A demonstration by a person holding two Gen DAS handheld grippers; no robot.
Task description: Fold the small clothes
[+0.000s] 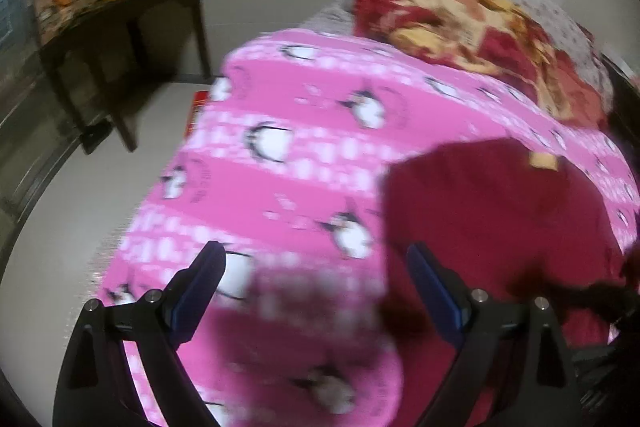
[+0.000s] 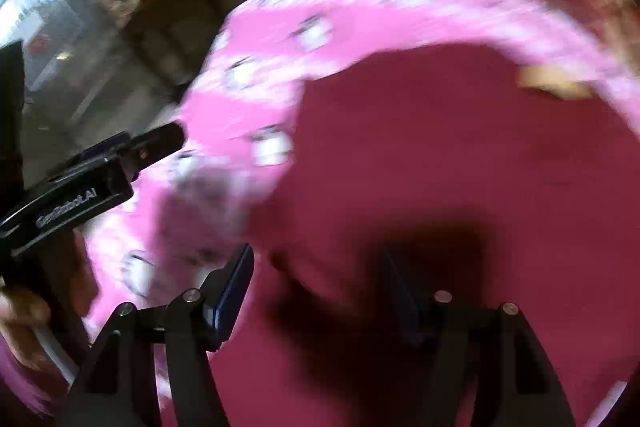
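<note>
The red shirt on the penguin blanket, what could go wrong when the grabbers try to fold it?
1. Both pictures are blurred, so a pinch could miss the red shirt.
2. The left gripper is open over the pink blanket beside the shirt's edge and might grab blanket too.
3. The right gripper is open over the shirt, holding nothing.

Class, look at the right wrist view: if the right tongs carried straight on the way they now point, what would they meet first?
Most likely the dark red garment, which fills the view ahead of the open right tongs as it lies on the pink penguin blanket. The picture is blurred, so depth is uncertain.
</note>
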